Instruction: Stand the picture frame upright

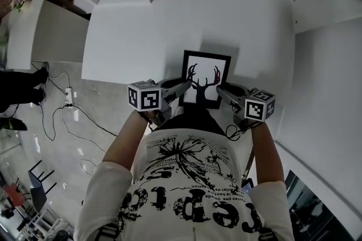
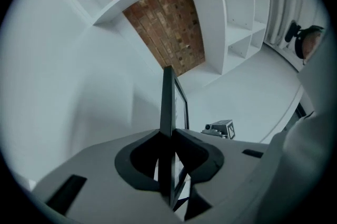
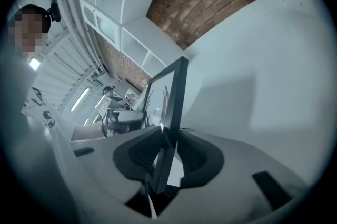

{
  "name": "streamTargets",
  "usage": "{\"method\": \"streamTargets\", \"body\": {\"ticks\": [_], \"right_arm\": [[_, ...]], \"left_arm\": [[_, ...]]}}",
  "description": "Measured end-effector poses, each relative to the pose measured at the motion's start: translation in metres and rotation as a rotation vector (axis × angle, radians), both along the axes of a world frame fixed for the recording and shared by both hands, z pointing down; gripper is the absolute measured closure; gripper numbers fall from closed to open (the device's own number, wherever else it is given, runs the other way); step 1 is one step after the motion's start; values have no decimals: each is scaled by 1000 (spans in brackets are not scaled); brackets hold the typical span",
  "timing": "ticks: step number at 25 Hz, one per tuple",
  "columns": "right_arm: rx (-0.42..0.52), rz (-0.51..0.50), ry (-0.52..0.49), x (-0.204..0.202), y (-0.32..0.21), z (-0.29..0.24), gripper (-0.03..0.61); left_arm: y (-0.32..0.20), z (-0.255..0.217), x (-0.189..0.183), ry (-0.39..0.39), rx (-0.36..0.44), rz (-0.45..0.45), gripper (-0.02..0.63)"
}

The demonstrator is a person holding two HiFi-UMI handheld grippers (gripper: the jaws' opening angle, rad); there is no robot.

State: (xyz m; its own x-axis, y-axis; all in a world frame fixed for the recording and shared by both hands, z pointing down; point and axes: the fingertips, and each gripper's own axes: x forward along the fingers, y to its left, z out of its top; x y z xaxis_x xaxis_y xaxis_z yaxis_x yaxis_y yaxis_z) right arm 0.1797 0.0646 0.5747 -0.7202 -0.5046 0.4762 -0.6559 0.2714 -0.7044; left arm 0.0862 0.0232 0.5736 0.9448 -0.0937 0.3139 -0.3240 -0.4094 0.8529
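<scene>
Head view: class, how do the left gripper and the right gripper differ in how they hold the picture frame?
The left gripper holds the frame by its left edge near the lower corner. The right gripper holds the right edge. In the left gripper view the frame's edge stands almost straight up between the jaws. In the right gripper view it leans to one side. What they share: both grippers are shut on the frame, one at each side.

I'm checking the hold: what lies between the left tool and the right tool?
The picture frame: the head view shows the left tool clamping its left edge and the right tool its right edge.
</scene>
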Motion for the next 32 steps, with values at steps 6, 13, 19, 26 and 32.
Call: {"method": "streamTargets", "body": {"ticks": [6, 13, 19, 26, 32], "right_arm": [[120, -44, 20, 32, -75, -57, 483], [181, -141, 41, -4, -183, -90, 486], [256, -183, 77, -12, -186, -96, 488], [346, -141, 151, -21, -186, -117, 486], [361, -92, 232, -117, -259, -117, 486]], "left_arm": [[-69, -59, 29, 15, 158, -11, 517], [-171, -100, -8, 1, 299, -73, 517], [-166, -107, -19, -38, 394, -127, 515], [-170, -126, -28, -27, 488, -86, 512], [-246, -124, -121, -38, 549, -7, 509]]}}
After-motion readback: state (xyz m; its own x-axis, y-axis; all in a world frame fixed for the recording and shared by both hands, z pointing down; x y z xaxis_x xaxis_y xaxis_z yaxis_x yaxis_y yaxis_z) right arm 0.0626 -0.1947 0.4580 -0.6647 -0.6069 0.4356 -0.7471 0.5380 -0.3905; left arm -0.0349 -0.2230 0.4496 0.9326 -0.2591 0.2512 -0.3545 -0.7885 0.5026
